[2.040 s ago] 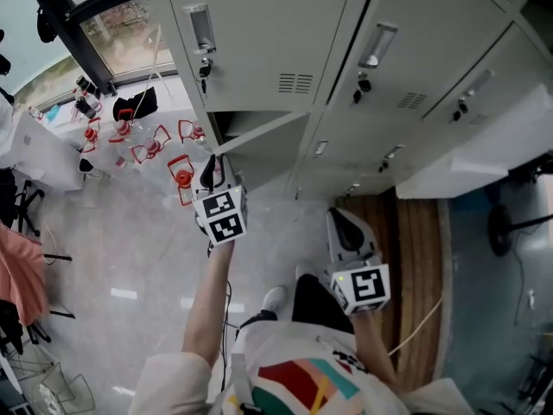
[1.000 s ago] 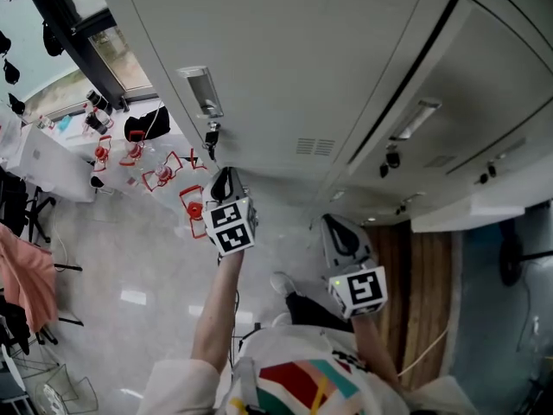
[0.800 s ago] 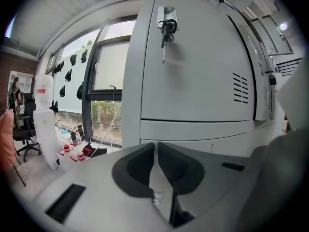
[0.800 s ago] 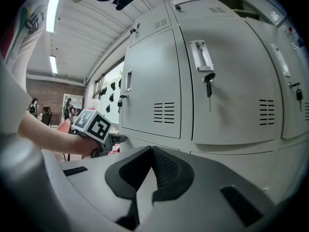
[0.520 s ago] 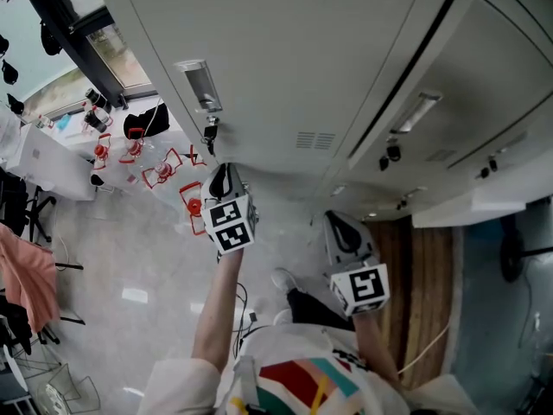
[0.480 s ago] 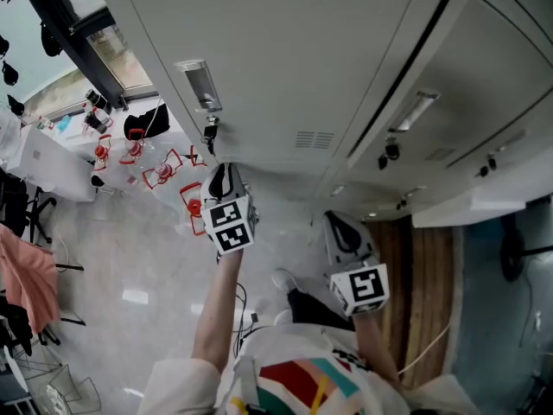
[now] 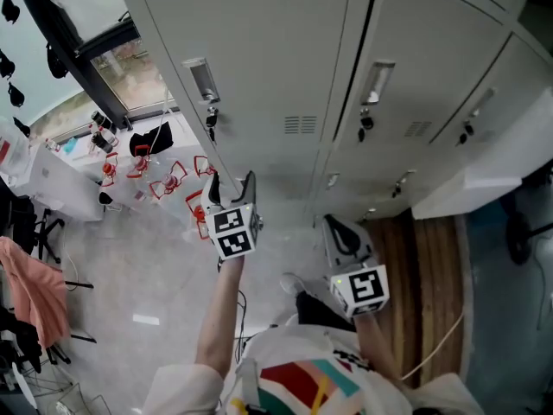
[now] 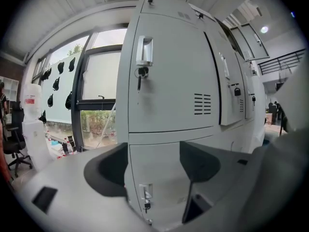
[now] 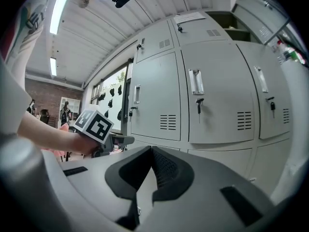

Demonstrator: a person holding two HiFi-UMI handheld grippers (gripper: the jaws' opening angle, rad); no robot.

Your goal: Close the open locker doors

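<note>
A bank of grey lockers (image 7: 285,67) fills the head view. The left column's doors sit flush: the upper door (image 8: 169,81) with its handle and key, and the lower door (image 8: 159,178) below it. My left gripper (image 7: 232,181) hovers a short way in front of that lower door. Its jaws have just been opening and now stand open with nothing between them (image 8: 154,163). My right gripper (image 7: 333,226) (image 9: 150,153) is shut and empty, lower and to the right. One pale door (image 7: 488,167) sticks out at the far right. A top locker (image 9: 236,30) also stands open.
Red-framed objects (image 7: 168,180) lie on the pale floor by a window (image 7: 130,59) at the left. A pink cloth (image 7: 34,288) hangs at the far left. A wooden strip (image 7: 428,266) with a cable runs along the locker base at the right.
The lower left door, ajar two seconds ago, now sits flush. The left jaws have spread from shut to open. Both grippers have drawn back from the lockers a little.
</note>
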